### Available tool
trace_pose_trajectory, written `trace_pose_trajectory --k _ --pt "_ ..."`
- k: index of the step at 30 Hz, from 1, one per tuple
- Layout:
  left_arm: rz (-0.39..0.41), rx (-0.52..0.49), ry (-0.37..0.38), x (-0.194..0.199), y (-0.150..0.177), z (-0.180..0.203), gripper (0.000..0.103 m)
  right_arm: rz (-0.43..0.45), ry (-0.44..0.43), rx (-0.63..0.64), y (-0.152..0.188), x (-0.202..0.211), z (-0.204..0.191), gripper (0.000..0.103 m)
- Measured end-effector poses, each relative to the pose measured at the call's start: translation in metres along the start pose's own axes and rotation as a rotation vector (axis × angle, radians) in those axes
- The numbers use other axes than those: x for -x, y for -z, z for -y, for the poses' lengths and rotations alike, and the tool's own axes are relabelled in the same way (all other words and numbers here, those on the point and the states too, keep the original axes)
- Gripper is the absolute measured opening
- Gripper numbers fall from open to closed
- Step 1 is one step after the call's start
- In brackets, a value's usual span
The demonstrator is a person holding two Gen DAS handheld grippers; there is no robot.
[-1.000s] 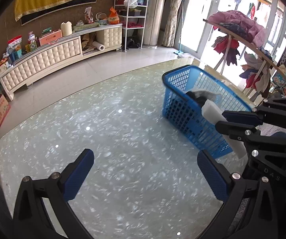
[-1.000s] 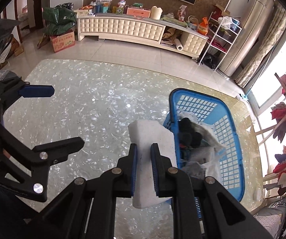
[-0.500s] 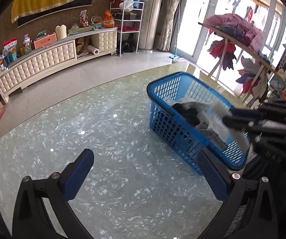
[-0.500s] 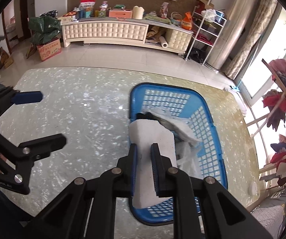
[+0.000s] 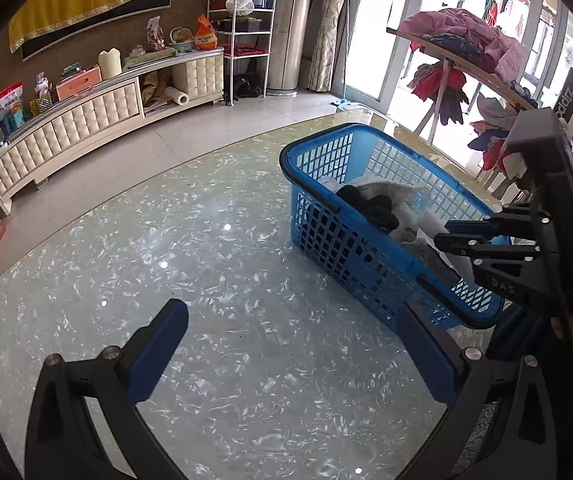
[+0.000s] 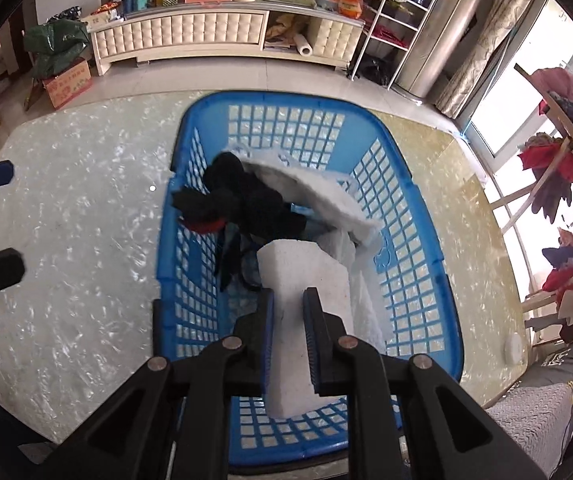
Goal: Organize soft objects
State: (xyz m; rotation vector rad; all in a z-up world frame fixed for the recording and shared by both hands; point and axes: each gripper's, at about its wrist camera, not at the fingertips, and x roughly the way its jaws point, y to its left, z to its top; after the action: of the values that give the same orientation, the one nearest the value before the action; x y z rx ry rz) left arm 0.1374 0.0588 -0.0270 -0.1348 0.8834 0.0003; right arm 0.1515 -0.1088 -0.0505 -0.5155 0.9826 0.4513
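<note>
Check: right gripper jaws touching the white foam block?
Touching. Right wrist view: right gripper jaws clamp both sides of the white foam block, no gap, above the blue basket.

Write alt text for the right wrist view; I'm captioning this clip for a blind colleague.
The right gripper, shut on a white foam block, holds it above a blue plastic basket on a pearly tabletop. The basket already contains black fabric items and white padding. Behind stand a cream cabinet and a white shelf rack.
</note>
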Motion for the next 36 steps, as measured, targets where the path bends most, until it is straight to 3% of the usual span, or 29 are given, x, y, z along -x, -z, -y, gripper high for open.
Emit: trace_pose_trajectory --k 9,14,17,20,22,27,36 --pt "-0.018 -0.006 -0.001 -0.005 0.004 0.001 0.103 -0.025 -0.018 0.005 0.006 -0.009 0.006 0.017" --pt "-0.020 -0.007 -0.002 -0.005 0.005 0.001 0.103 -0.034 0.016 0.010 0.007 -0.010 0.006 0.029" --pt "-0.021 -0.006 -0.006 -0.006 0.006 0.000 0.103 -0.034 0.042 0.005 0.007 -0.009 0.010 0.045" --pt "-0.038 -0.010 0.000 -0.008 0.007 0.001 0.103 -0.020 0.057 0.000 0.008 -0.005 0.017 0.069" --pt "-0.042 -0.014 0.006 -0.009 0.010 0.000 0.103 -0.007 0.055 0.001 0.009 -0.003 0.019 0.091" --pt "-0.046 -0.026 -0.013 -0.011 0.017 -0.001 0.103 0.009 0.098 0.014 0.011 0.005 0.015 0.092" --pt "0.021 -0.008 0.019 0.010 0.010 -0.001 0.103 0.087 0.068 0.021 0.013 0.041 -0.001 0.092"
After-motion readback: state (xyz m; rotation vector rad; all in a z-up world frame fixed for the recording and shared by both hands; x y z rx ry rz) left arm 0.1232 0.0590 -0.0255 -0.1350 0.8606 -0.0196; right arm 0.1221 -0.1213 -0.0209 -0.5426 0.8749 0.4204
